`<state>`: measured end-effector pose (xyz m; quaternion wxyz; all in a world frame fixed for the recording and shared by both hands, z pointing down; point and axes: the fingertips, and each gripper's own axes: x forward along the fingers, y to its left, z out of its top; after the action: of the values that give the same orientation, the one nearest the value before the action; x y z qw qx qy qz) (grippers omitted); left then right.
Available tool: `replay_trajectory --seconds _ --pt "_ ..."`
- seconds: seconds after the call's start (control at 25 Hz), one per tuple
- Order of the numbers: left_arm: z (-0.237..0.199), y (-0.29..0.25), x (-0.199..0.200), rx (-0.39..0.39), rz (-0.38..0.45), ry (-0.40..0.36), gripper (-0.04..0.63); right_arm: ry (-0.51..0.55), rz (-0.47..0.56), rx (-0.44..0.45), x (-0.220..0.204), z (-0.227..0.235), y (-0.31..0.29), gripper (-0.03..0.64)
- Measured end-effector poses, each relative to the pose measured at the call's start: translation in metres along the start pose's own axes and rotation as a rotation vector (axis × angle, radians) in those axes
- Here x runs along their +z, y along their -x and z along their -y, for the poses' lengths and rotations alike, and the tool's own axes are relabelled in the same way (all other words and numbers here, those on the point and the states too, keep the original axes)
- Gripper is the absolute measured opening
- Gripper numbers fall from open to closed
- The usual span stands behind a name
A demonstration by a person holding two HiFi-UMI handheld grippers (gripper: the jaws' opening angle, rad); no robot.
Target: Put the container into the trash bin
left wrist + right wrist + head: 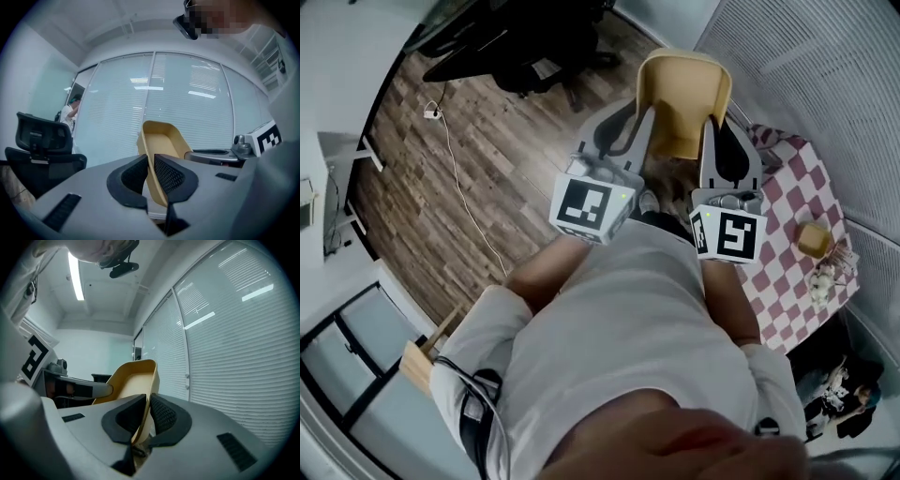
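Between the left gripper's pads stands the left wall of the tan container, pinched tight. The right gripper clamps the opposite wall. No trash bin is in view, so the carry likely calls for even pressure from both grippers and a level container.

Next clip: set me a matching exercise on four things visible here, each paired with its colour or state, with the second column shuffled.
Things:
1. container
2. left gripper
3. table
4. office chair

Colour or state:
A. black
B. covered in red-and-white checks
C. shut on the container's rim
D. tan, held up in the air

Pairs: 1-D, 2-C, 3-B, 4-A
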<state>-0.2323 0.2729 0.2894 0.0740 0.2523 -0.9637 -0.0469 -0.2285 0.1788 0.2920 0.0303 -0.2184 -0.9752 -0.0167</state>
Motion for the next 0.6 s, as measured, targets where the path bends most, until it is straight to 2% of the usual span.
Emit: replay_trajectory --seconds 0.28,0.6 --pt "0.021 -0.057 -0.002 -0.240 -0.036 0.002 0.067 0.003 -0.026 -0.245 -0.002 0.047 0.003 0.051" --pt "0.047 -0.090 -0.001 -0.479 -0.083 -0.023 0.067 -0.009 -0.039 -0.480 0.000 0.072 0.020 0.051"
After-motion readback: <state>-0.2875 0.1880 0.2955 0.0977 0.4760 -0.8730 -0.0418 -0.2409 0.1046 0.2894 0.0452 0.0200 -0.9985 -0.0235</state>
